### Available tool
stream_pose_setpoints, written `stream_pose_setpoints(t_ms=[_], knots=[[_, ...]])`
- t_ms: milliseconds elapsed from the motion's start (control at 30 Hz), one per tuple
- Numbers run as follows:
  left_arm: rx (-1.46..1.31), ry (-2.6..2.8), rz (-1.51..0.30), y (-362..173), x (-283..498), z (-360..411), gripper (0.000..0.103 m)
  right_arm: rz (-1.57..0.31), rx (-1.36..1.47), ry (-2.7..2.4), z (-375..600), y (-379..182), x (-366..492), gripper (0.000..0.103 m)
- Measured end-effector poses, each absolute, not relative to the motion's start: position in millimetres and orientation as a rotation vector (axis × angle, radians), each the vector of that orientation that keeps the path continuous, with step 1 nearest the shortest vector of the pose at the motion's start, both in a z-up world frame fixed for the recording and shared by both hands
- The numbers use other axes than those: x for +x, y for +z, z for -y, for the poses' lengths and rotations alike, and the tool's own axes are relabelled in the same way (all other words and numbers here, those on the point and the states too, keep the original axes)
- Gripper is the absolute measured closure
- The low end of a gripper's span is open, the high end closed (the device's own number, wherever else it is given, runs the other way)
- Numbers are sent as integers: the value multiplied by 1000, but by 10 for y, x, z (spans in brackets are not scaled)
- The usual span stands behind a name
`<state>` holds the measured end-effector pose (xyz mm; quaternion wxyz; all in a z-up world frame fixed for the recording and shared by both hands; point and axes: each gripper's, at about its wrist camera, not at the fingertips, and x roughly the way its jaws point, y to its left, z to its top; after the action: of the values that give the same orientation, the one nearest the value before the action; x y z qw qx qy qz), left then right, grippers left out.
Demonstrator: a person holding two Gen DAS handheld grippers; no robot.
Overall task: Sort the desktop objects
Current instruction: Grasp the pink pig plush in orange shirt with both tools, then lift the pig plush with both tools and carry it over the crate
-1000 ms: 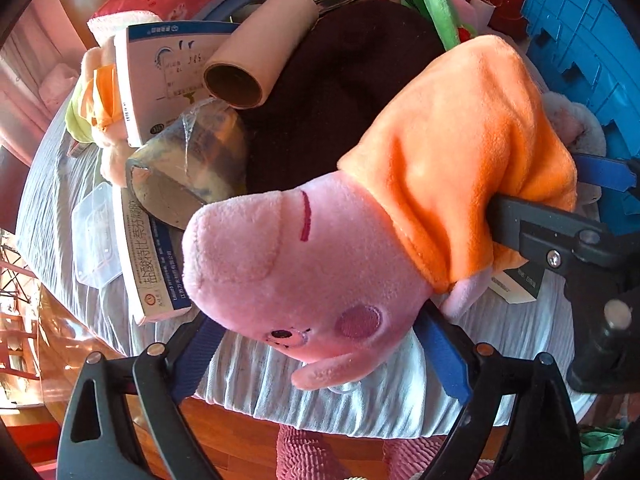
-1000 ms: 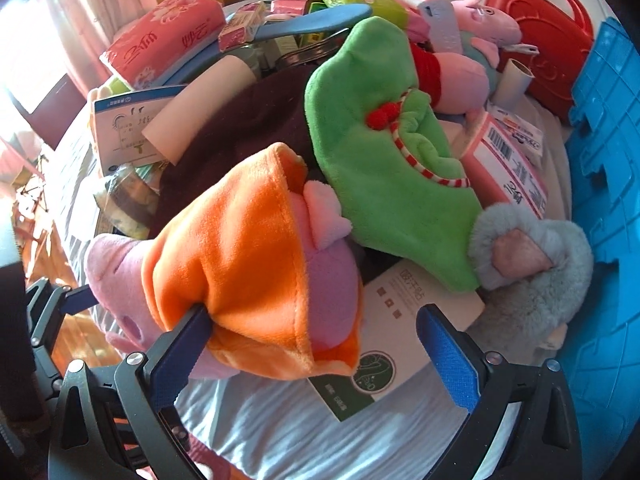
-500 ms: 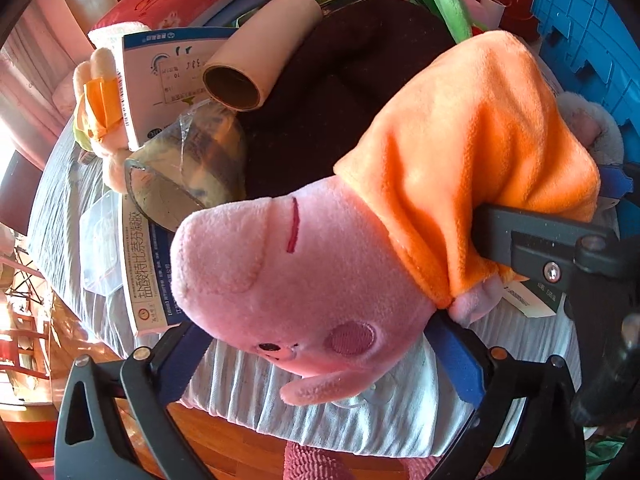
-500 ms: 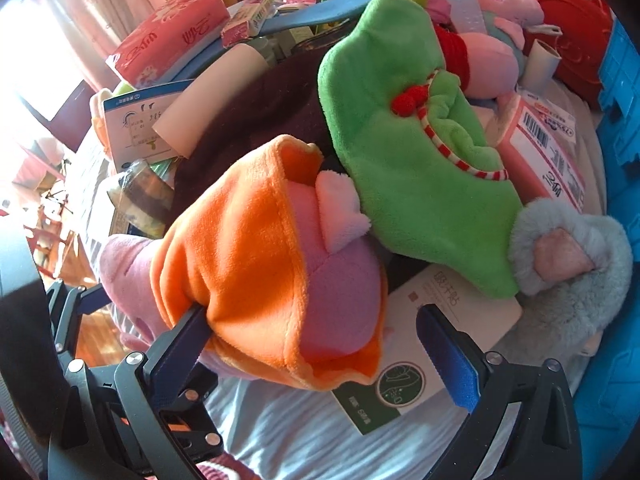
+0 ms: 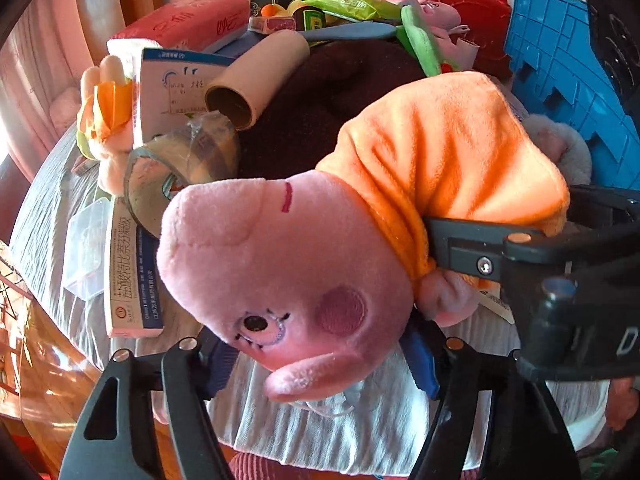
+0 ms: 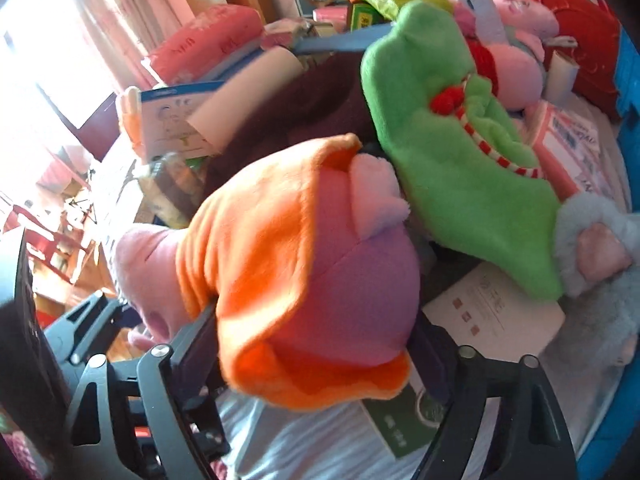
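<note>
Left wrist view: the left gripper has just been closing its jaws, and they now press on the head of the pink pig plush, one blue pad at each side of the face. Half a second ago the same pads stood wide of the head.

The right gripper has likewise just been closing; in its own view the jaws now clamp the plush's rear, at the hem of the orange dress. In the left view one of its black fingers shows from the side, lying against the dress.

The plush sits at the near edge of the cluttered desktop, on top of a dark brown cloth, with a tape roll and a cardboard tube just beside it.

Judgement: with both ends now gripped, the grasp step is complete and the plush is ready to lift clear. The blue crate to the right is a probable destination, though this cannot be confirmed.
</note>
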<state>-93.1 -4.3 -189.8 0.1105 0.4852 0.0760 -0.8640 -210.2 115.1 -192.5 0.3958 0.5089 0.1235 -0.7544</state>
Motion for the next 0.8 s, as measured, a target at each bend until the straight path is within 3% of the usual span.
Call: stream_pose_setpoints(t_ms=[133,400,800], knots=[[1354,-2594,-120,-1652,-898,59,34,-259,1253,-1939,-1292,-1600,-1982,23],[1182,-2757,-31,-641,-791,-108,34,-170,1120,-2070,-1538,-458,-1964,23],[904,-3092,129,371,-1267,-722,33,-82,874,-2396,-2311,854,-1942,22]])
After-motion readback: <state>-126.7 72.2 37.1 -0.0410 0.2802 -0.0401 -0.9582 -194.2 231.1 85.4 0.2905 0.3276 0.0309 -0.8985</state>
